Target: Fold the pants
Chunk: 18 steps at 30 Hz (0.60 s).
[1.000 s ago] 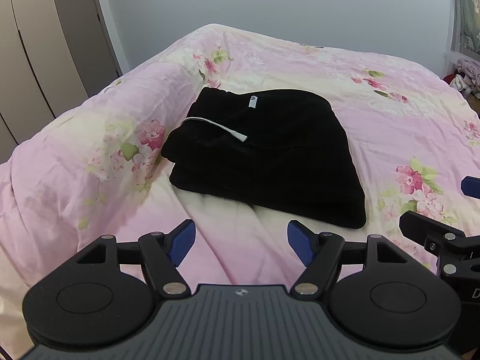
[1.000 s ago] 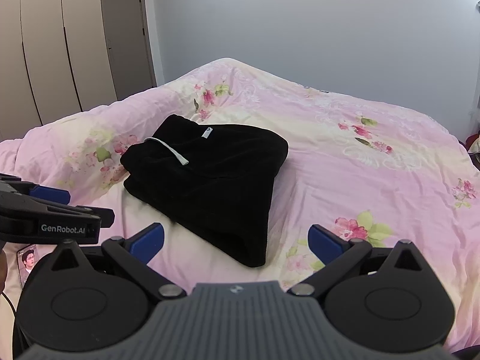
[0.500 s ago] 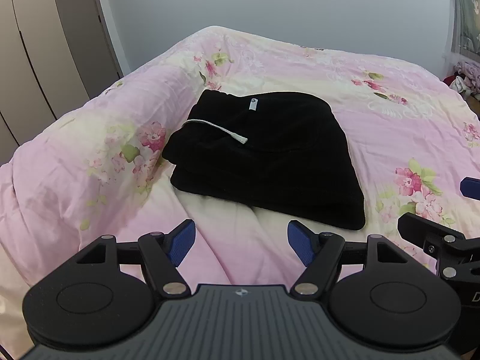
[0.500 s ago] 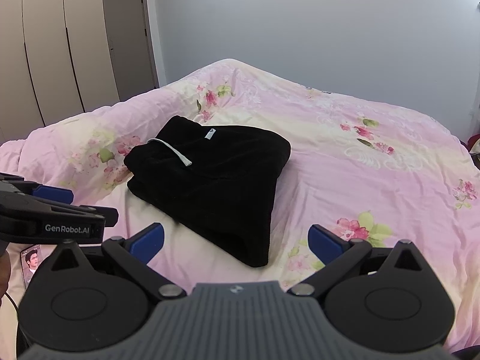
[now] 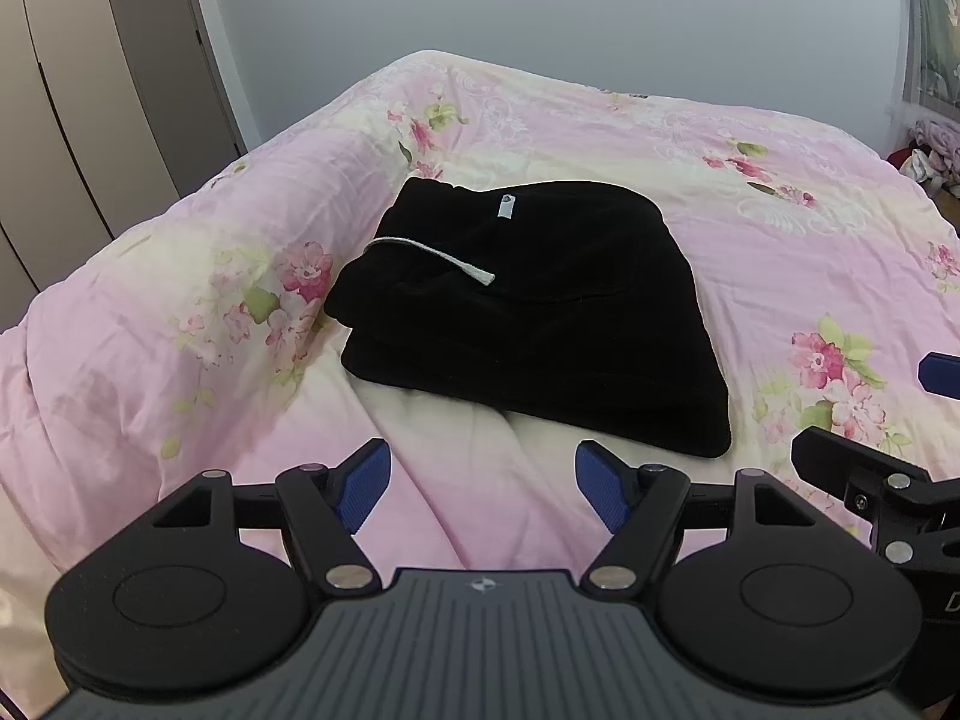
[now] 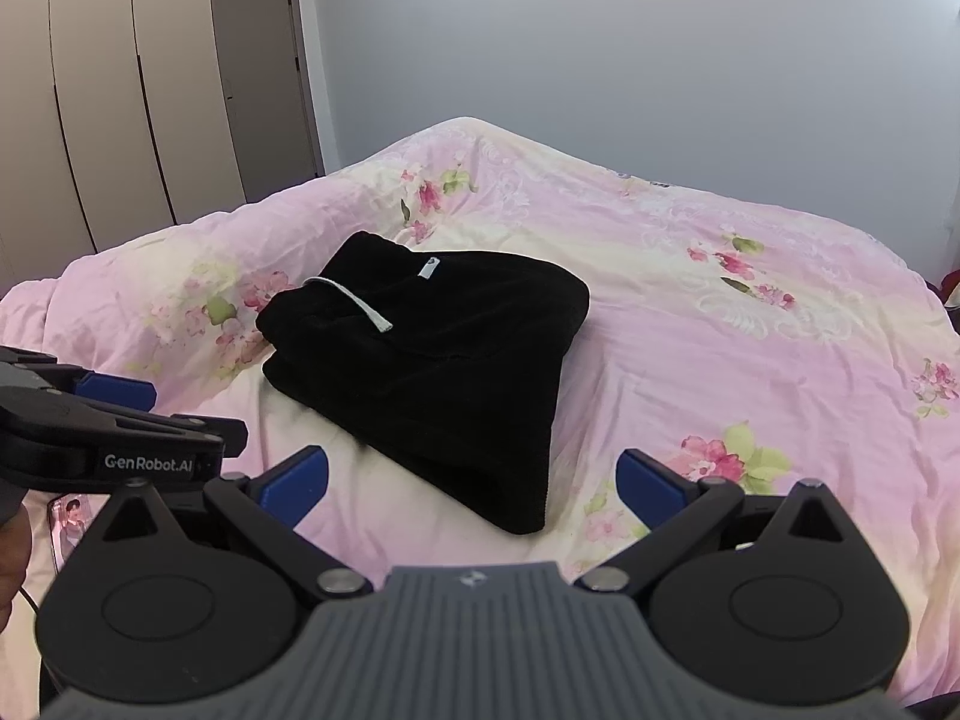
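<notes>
Two grippers hang above the near part of a bed, both with fingers spread apart and nothing between them. The left gripper shows its blue pads wide of each other over pink bedding, and the right gripper is spread wider still, its pads likewise empty.

The black pants lie folded into a thick, roughly rectangular bundle on the floral quilt, ahead of both grippers and apart from them. From the left gripper the bundle sits straight ahead, its near edge a little beyond the fingertips. From the right gripper the same pants lie ahead and slightly to the left, with one corner reaching toward the gap between the fingers. A white drawstring lies across the top of the bundle on its left side, and a small pale label shows near the far edge, by the gathered waistband.

The right gripper's dark finger frame and a blue pad appear at the right edge of the left view, and the left gripper, lettered "GenRobot.AI", sits at the left edge of the right view. Beige wardrobe doors stand beyond the bed to the left, a plain grey wall behind it.
</notes>
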Each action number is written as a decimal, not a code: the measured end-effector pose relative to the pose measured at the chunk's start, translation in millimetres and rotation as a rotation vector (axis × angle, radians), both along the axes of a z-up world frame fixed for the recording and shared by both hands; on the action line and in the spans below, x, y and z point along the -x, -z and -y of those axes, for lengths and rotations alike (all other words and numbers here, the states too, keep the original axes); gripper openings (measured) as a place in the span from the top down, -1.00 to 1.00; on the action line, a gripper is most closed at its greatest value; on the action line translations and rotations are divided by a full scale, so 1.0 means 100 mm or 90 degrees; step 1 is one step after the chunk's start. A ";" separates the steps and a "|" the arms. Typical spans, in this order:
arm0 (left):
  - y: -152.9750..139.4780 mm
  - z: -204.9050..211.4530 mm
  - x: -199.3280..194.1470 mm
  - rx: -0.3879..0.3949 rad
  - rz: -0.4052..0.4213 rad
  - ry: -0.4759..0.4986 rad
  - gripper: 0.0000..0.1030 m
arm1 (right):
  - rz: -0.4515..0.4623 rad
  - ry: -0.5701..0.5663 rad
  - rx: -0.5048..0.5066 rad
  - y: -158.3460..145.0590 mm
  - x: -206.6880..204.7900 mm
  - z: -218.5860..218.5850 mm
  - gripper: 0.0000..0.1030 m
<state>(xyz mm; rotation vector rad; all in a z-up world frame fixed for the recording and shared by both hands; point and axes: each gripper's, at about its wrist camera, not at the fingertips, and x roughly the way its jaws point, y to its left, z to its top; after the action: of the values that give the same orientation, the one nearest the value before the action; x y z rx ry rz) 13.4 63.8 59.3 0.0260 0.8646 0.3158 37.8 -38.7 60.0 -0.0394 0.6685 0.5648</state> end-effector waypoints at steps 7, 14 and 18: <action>0.00 0.00 0.00 -0.004 0.000 -0.002 -0.61 | -0.002 -0.002 0.000 -0.01 0.00 0.00 -0.91; 0.00 0.01 0.01 -0.004 -0.001 -0.004 -0.61 | 0.000 -0.007 0.001 -0.02 0.01 -0.01 -0.91; -0.01 0.00 0.01 -0.005 0.000 -0.003 -0.61 | 0.000 -0.008 0.002 -0.01 0.01 -0.02 -0.91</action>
<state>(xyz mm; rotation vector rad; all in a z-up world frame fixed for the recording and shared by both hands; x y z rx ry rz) 12.6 63.7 59.9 0.0313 0.8642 0.3241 37.2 -37.0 61.1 -0.0465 0.6697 0.5752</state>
